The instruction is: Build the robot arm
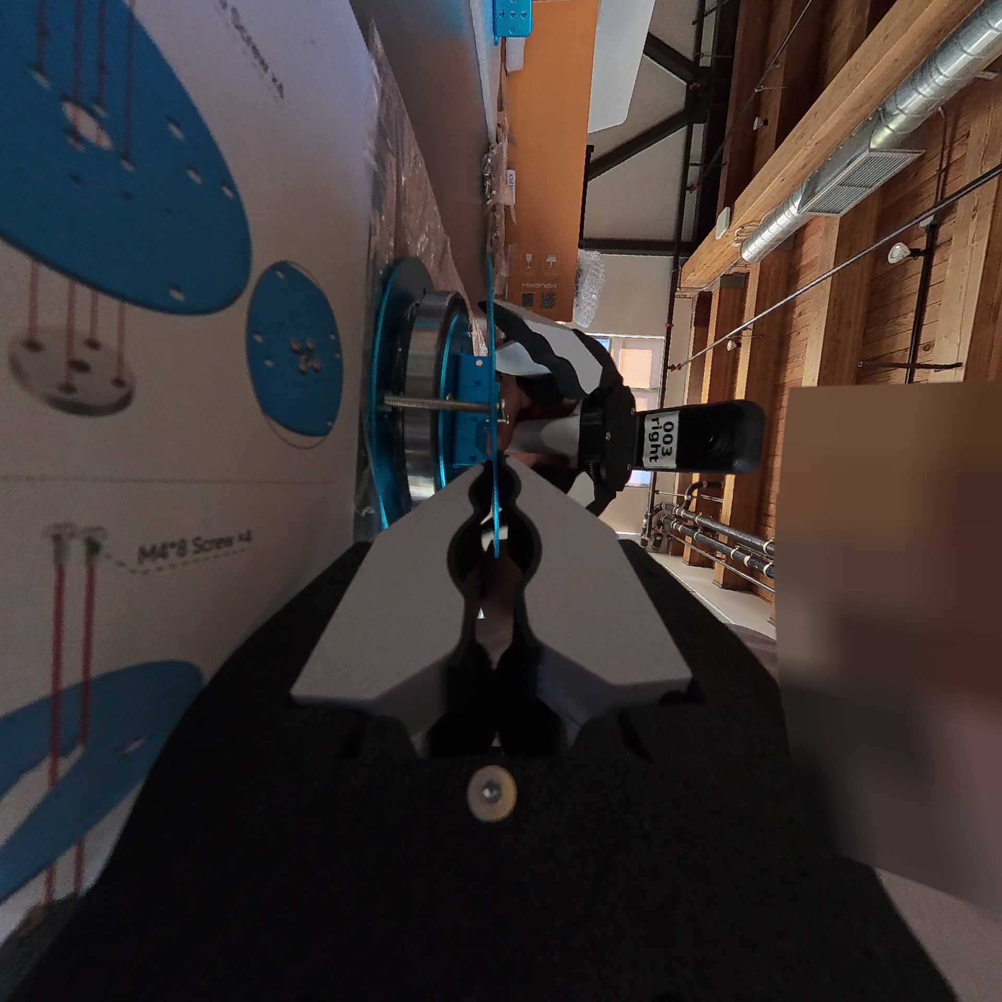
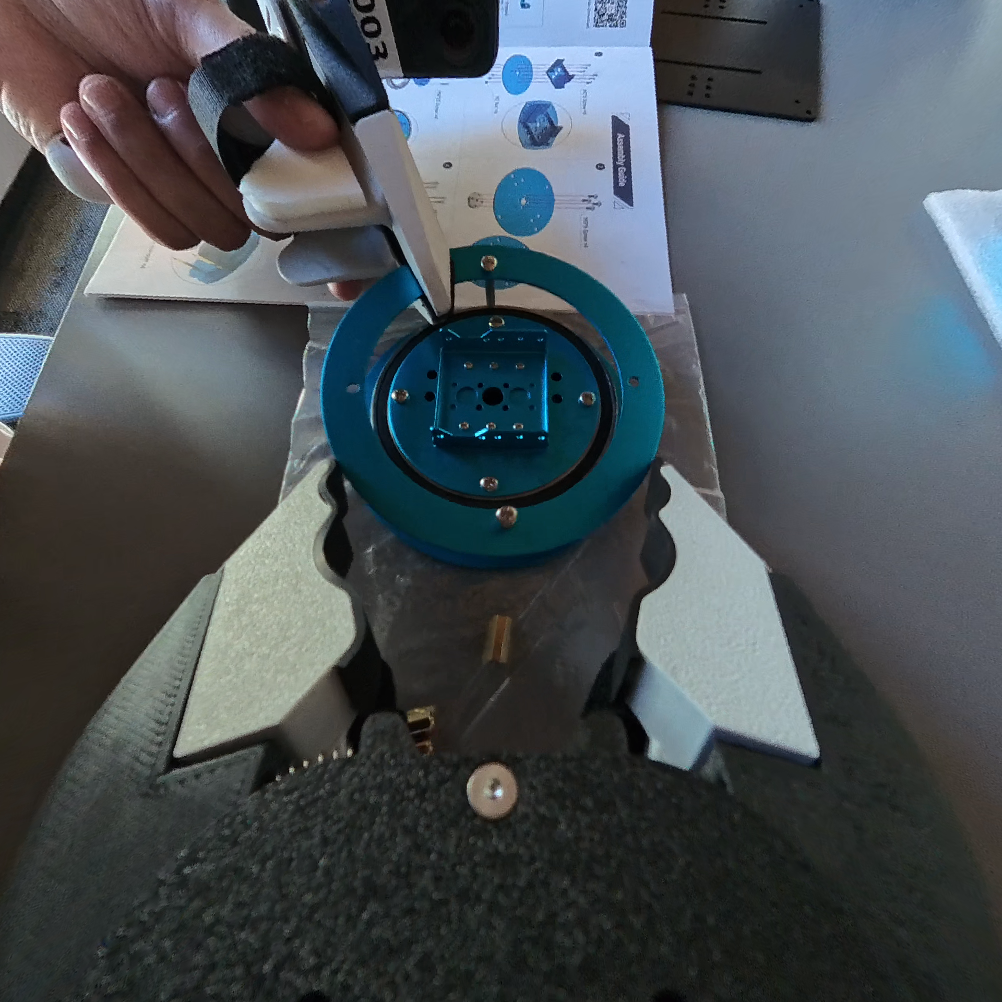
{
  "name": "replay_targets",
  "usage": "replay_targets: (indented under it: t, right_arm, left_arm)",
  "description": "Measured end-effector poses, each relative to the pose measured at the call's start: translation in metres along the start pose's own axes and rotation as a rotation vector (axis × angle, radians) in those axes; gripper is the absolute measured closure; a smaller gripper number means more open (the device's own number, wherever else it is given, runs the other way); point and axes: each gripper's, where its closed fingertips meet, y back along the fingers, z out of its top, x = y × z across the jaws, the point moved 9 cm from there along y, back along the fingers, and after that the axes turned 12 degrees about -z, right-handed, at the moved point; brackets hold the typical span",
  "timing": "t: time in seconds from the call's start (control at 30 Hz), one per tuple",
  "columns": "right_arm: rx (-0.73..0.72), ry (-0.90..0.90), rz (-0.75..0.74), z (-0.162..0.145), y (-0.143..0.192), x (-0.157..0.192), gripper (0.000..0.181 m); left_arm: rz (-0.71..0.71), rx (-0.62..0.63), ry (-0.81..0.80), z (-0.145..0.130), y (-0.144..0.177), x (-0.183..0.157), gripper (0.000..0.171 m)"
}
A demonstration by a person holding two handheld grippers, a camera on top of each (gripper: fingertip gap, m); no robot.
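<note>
Pinching the blue ring at upper centre, left gripper clamped; right gripper gaping; ring sits raised on screws, unseated.

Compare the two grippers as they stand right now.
The left gripper is shut on the thin blue ring plate, pinching its edge; the right gripper is open and holds nothing. The left gripper touches the blue assembly from its far side; the right gripper hovers at the near side, fingers spread wide of the ring. Both have grey fingers on black bodies.
</note>
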Motion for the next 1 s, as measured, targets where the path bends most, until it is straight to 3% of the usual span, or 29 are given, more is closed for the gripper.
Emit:
replay_targets:
  t: [0.3,0.43,0.57,0.67,0.87,1.0]
  right_arm:
    - [-0.003,-0.043,0.030,-0.006,0.012,-0.008,0.086]
    - [0.018,-0.160,0.101,-0.014,0.022,-0.019,0.106]
    - [0.110,-0.371,0.255,-0.021,0.023,-0.026,0.097]
    - [0.093,-0.540,0.345,-0.016,0.027,-0.026,0.089]
    - [0.132,-0.613,0.336,-0.013,0.026,-0.017,0.076]
    - [0.115,-0.643,0.381,-0.012,0.022,-0.012,0.078]
  left_arm:
    - [-0.020,0.001,0.007,0.000,0.000,0.000,0.171]
    - [-0.023,0.000,0.009,0.000,0.001,-0.001,0.171]
    - [-0.010,0.006,0.009,-0.001,0.000,0.000,0.171]
    - [0.008,0.008,0.002,-0.001,0.000,0.000,0.171]
    - [0.026,0.002,0.007,-0.001,-0.001,0.000,0.171]
    - [0.029,-0.007,0.016,0.000,-0.001,0.000,0.171]
